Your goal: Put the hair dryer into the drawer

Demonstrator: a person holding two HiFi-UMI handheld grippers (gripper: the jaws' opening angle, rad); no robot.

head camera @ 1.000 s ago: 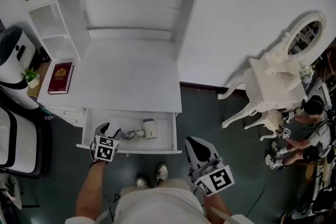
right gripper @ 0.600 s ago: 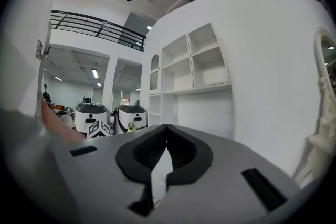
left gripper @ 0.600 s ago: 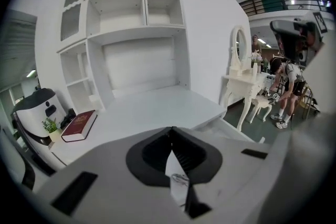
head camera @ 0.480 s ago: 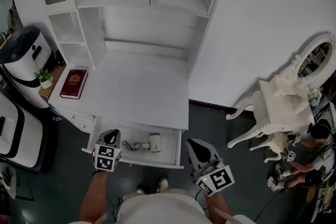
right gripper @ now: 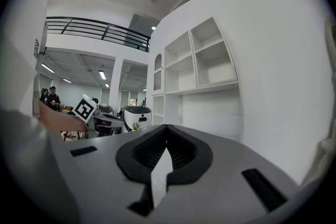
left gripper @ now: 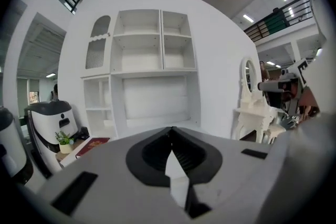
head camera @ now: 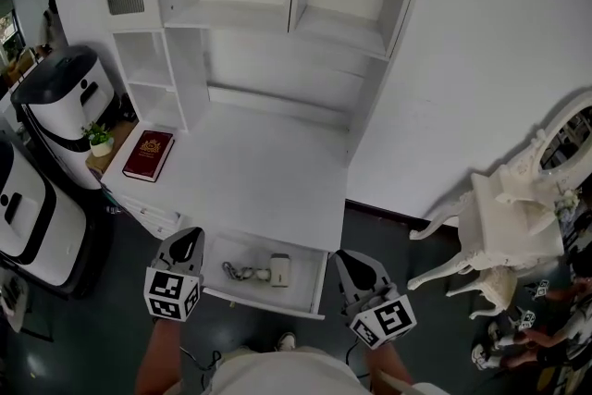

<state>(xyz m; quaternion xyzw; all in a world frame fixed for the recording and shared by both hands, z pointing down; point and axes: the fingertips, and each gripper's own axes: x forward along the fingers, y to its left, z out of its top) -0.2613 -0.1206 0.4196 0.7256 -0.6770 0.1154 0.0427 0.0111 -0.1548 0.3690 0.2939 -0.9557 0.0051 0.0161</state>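
While hair dryer [head camera: 279, 269] lies in drawer [head camera: 314, 288], left gripper [head camera: 188, 240] and right gripper [head camera: 350, 260] sit closed, empty; red book [head camera: 149, 154] lettering unreadable

A white shelved desk [head camera: 268, 171] stands against a white wall [head camera: 481, 60] on dark floor [head camera: 435, 328], with an ornate white dressing table [head camera: 504, 222] well apart to its right.

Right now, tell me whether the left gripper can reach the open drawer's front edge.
Probably yes: the left gripper, shut and empty, hovers beside the drawer at its left corner, with nothing between them.
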